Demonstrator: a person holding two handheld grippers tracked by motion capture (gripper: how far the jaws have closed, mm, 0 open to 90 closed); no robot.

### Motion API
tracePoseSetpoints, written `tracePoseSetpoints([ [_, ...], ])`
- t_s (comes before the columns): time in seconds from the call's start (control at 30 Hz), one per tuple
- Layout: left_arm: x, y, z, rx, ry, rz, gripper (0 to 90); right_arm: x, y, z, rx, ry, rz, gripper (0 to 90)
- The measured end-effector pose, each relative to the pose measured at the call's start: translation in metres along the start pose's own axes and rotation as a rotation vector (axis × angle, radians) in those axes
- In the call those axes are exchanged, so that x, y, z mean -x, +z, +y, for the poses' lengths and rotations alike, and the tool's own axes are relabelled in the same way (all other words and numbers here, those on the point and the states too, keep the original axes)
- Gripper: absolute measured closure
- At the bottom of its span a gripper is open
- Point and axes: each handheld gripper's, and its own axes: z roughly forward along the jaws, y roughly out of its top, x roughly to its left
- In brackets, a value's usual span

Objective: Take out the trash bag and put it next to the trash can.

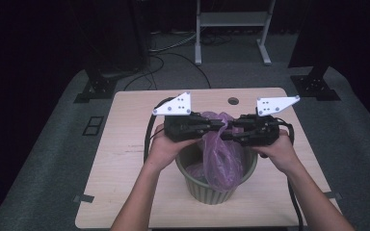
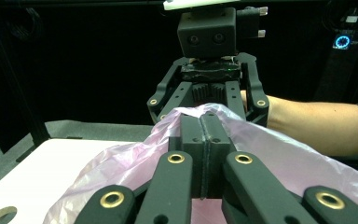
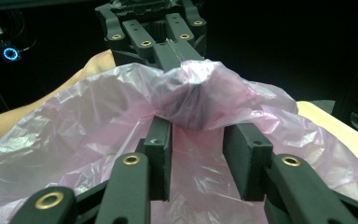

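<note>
A thin pink plastic bag (image 1: pixel 221 161) hangs into a green ribbed bin (image 1: pixel 212 192) at the table's near middle. Two hand-held grippers face each other just above the bin. My left gripper (image 1: pixel 221 124) has its jaws pressed together on a bunched fold at the bag's top (image 2: pixel 135 158); in the left gripper view its tips (image 2: pixel 202 122) meet with film wrapped around them. My right gripper (image 1: pixel 234 129) stands open, and its two pads (image 3: pixel 196 135) straddle a raised hump of the bag (image 3: pixel 200 98). The left gripper (image 3: pixel 177 51) pinches the film beyond that hump.
The light wooden table (image 1: pixel 125 159) has a round hole (image 1: pixel 233 101) near its far edge. Black stand bases sit on the grey floor at back left (image 1: pixel 96 86) and back right (image 1: pixel 315 84). A white frame (image 1: pixel 231 29) and cables (image 1: pixel 173 48) lie behind.
</note>
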Motion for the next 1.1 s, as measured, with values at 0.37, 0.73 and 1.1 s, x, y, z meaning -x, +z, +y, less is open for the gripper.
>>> tracePoseSetpoints([
  [0.37, 0.001, -0.01, -0.005, 0.024, 0.001, 0.035, 77.3, -0.003, 0.0, 0.0, -0.031, -0.014, -0.016, 90.0],
  [0.73, 0.004, -0.025, -0.016, -0.006, -0.017, 0.072, 60.2, -0.001, -0.008, 0.004, -0.013, -0.015, -0.036, 90.0],
  [1.1, 0.002, -0.022, -0.027, -0.049, -0.055, 0.072, 43.0, -0.002, -0.024, 0.03, 0.048, -0.028, -0.045, 90.0],
])
